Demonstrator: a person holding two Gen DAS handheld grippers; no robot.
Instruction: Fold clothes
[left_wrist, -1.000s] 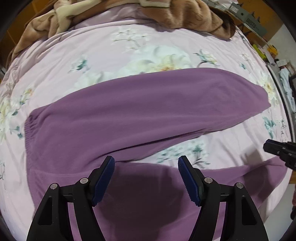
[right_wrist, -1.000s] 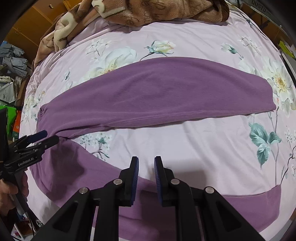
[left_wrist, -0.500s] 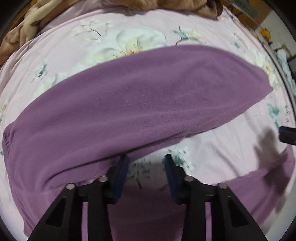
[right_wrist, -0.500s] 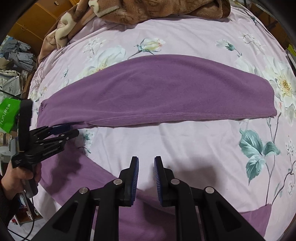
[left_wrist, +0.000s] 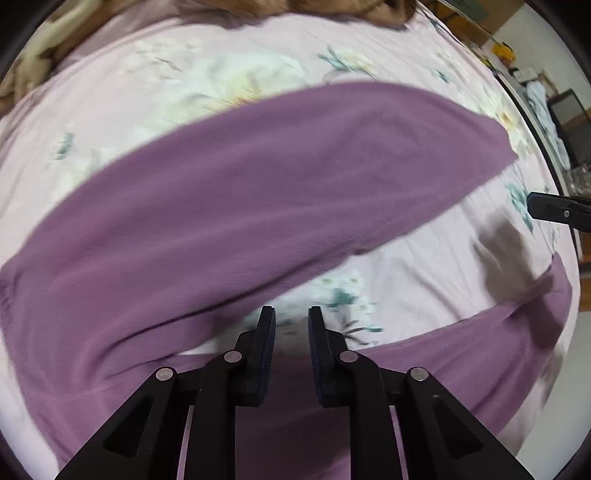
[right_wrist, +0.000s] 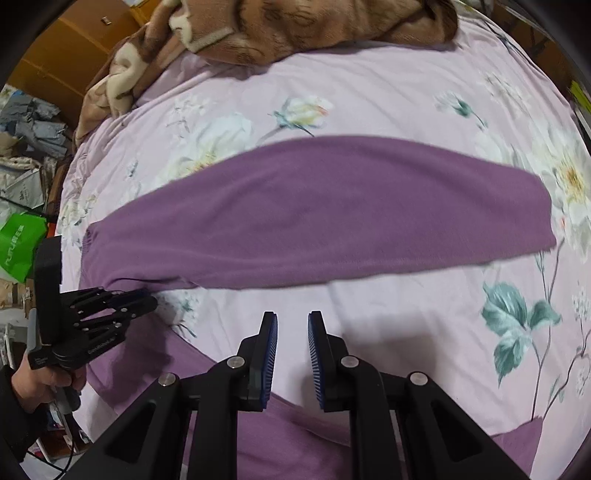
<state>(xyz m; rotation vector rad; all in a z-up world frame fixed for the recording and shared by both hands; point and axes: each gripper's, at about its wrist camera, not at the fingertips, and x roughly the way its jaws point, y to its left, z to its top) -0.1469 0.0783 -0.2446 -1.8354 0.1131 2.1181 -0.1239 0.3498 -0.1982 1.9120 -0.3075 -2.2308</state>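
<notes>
Purple trousers (right_wrist: 317, 214) lie spread on a bed (right_wrist: 388, 99) with a pink floral sheet, both legs running sideways, one far, one near, bare sheet between them. The left claw (left_wrist: 291, 325) points down at the crotch, where the legs meet; its jaws are closing, nothing pinched between them. The right claw (right_wrist: 292, 332) hovers over the sheet gap, jaws narrowly parted and empty. A brown blanket (right_wrist: 295, 26) is heaped at the bed's far end.

Purple trousers (right_wrist: 317, 210) lie spread on floral bedsheet (right_wrist: 388, 96); right tool (right_wrist: 292, 325) hovers above.
</notes>
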